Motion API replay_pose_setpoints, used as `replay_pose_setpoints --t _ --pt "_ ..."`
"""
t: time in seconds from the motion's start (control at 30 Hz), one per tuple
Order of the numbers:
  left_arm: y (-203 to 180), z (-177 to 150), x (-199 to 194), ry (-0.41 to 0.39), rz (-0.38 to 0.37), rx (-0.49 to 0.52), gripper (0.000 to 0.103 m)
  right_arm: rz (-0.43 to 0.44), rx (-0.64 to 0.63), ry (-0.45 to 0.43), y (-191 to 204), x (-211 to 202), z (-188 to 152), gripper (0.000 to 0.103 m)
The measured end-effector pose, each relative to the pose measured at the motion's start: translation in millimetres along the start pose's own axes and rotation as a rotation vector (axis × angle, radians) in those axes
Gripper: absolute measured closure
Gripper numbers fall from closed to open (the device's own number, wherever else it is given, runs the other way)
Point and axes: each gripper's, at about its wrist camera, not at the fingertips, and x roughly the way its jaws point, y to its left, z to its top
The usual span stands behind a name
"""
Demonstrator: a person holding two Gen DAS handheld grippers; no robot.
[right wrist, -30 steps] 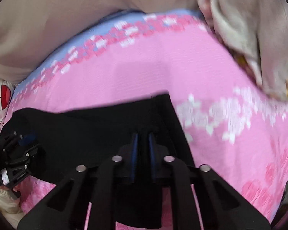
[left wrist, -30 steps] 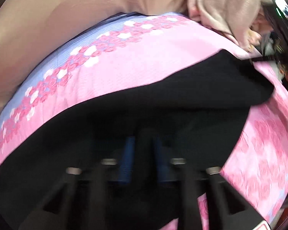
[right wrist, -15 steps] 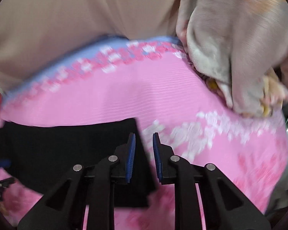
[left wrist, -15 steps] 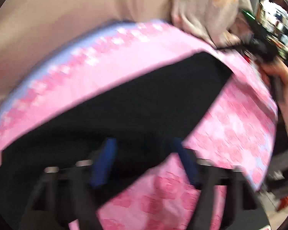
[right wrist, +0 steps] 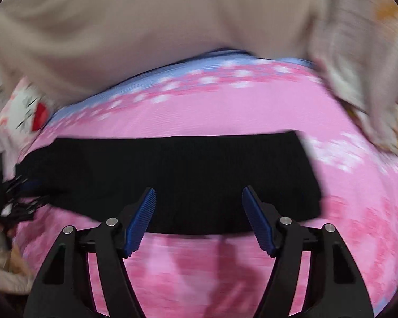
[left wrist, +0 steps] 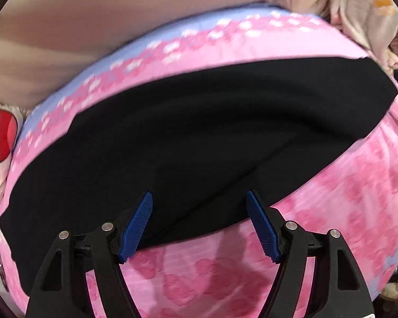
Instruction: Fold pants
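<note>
The black pants (left wrist: 185, 143) lie folded as a long flat band across the pink flowered bedspread (left wrist: 345, 198). They also show in the right wrist view (right wrist: 177, 180). My left gripper (left wrist: 199, 201) is open and empty, just above the pants' near edge. My right gripper (right wrist: 199, 196) is open and empty, over the near edge towards the pants' right end. The left gripper shows at the left edge of the right wrist view (right wrist: 10, 201), near the pants' left end.
A beige wall or headboard (right wrist: 146, 26) rises behind the bed. A pale crumpled blanket (right wrist: 358, 66) lies at the back right. A white pillow with a red mark (left wrist: 2, 135) sits at the far left.
Both grippers were shut on the pants a second ago; both have opened, let the cloth go and pulled back. The pants now lie flat on the bed.
</note>
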Motion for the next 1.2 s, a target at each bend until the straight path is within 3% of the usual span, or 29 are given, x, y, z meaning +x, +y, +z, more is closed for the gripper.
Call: replay_pose_setpoints --t 0.1,0.2,0.3,0.5,0.6,0.73,0.77,0.87,1.0,1.03,1.07,1.1,1.13,1.2 --pt "11.5 -12.1 -13.9 -0.02 -0.03 -0.008 0.032 0.165 -0.185 0.045 90.9 26.9 6.9 0.05" --pt "31.7 -25.0 -30.2 -0.045 0.026 -0.019 0.03 0.163 -0.433 0.064 174.0 62.0 3.0 0.051" --pt "61.0 -39.9 -42.6 -0.053 0.096 -0.086 0.028 0.167 -0.567 0.106 225.9 102.2 0.4 0.052" --pt "119.4 -71.8 -49.8 -0.053 0.151 -0.181 0.028 0.153 -0.666 0.208 270.3 167.8 -1.4 0.054" --pt "141.7 -75.7 -44.6 -0.052 0.164 -0.207 0.027 0.175 -0.596 0.241 268.1 167.2 10.1 0.092" --pt "173.9 -84.9 -27.1 -0.021 0.225 -0.241 0.026 0.274 -0.569 0.27 279.5 136.5 2.6 0.095" --pt "183.5 -89.7 -22.5 -0.009 0.255 -0.248 0.026 0.287 -0.578 0.286 283.6 134.9 -3.2 0.094" --pt "212.1 -101.3 -19.4 0.003 0.273 -0.28 0.021 0.194 -0.617 0.267 285.2 134.4 -17.6 0.088" --pt "236.3 -113.4 -49.7 -0.053 0.284 -0.332 0.021 0.2 -0.613 0.188 301.5 112.5 3.7 0.083" --pt "242.8 -118.4 -60.5 -0.068 0.306 -0.347 0.021 0.228 -0.646 0.161 316.4 108.9 12.1 0.072" --pt "249.3 -123.6 -69.0 -0.078 0.325 -0.364 0.021 0.252 -0.666 0.138 328.4 107.9 18.7 0.05" --pt "255.2 -128.3 -75.0 -0.083 0.338 -0.379 0.021 0.278 -0.691 0.112 346.2 110.0 26.3 0.041" --pt "259.2 -134.3 -81.1 -0.085 0.35 -0.394 0.021 0.308 -0.725 0.097 366.5 113.7 31.2 0.035" --pt "266.2 -151.8 -92.3 -0.083 0.356 -0.428 0.021 0.399 -0.807 0.076 416.2 127.7 46.9 0.036"
